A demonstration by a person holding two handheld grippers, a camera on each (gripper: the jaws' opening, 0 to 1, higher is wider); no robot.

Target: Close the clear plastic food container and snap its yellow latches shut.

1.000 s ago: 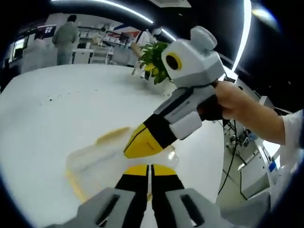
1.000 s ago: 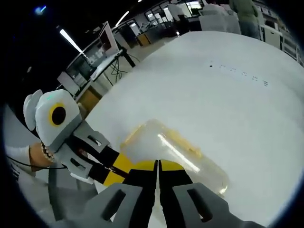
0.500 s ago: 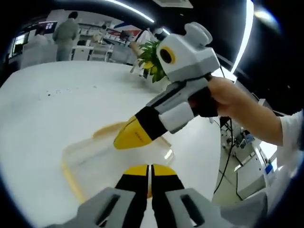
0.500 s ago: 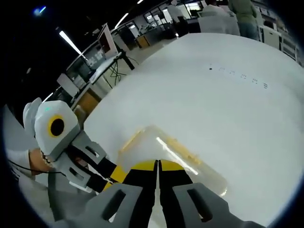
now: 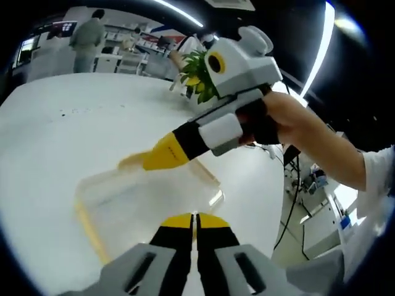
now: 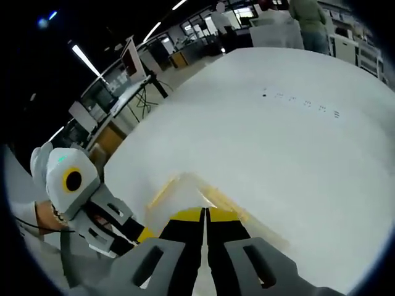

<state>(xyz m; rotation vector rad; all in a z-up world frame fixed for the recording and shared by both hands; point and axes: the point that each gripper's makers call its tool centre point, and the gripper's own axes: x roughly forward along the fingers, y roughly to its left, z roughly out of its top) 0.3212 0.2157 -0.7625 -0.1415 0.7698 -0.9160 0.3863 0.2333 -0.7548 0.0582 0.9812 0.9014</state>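
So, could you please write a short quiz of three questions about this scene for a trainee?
1. True or false: the fingers of the left gripper are shut together.
2. Multiple choice: on what does the clear plastic food container rest? A) a white table B) a wooden shelf C) a metal tray
3. Fill in the missing word: in the left gripper view, behind the right gripper, a green ____ stands at the far edge of the table.

Key
1. True; the yellow tips touch, with nothing between them.
2. A
3. plant
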